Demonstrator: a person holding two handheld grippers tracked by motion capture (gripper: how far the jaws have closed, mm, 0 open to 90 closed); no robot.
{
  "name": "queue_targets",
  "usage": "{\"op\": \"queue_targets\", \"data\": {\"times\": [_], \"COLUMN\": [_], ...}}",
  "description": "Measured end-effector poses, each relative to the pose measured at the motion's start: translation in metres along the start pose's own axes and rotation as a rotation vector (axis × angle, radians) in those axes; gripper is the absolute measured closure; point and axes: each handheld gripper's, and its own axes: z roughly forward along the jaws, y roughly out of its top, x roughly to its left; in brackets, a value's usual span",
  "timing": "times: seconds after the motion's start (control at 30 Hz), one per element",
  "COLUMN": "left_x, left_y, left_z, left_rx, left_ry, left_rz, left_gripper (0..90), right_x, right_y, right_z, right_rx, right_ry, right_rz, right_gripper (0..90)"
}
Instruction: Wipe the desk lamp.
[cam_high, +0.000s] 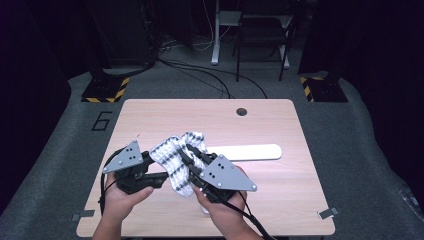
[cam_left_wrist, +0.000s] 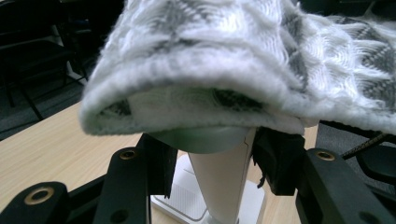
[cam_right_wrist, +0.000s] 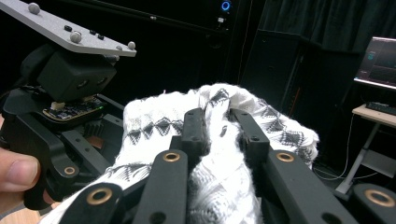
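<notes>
Left tongs (cam_left_wrist: 210, 154) clamped on white stand's post (cam_left_wrist: 219, 186) to steady it; right tongs (cam_right_wrist: 219, 135) pinching knitted cloth (cam_high: 175, 160), draping it over stand's top.

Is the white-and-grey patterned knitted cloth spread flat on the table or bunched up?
Bunched up: the white-and-grey patterned knitted cloth hangs crumpled off the table, draped over a white stand, pinched by the right hand-held gripper.

Knitted cloth (cam_right_wrist: 219, 140), white with grey pattern, is looking soft and fuzzy between the right gripper (cam_right_wrist: 219, 128) jaws. White stand (cam_left_wrist: 219, 186) between the left gripper (cam_left_wrist: 210, 158) jaws is appearing smooth, matt plastic. Table (cam_high: 280, 200) is showing matt wood grain.
</notes>
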Motion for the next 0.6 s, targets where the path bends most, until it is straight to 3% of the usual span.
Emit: {"op": "queue_targets", "data": {"times": [0.33, 0.6], "left_x": [-0.001, 0.000], "left_y": [0.000, 0.000], "left_z": [0.000, 0.000], "left_rx": [-0.002, 0.003], "left_ry": [-0.002, -0.005], "left_rz": [0.002, 0.000], "left_gripper": [53.2, 53.2], "right_x": [-0.015, -0.043], "right_y": [-0.004, -0.006], "right_z": [-0.019, -0.055], "right_rx": [-0.013, -0.005], "right_ry": [-0.036, -0.126], "right_rz": [0.008, 0.012], "right_gripper": [76.3, 76.2]}}
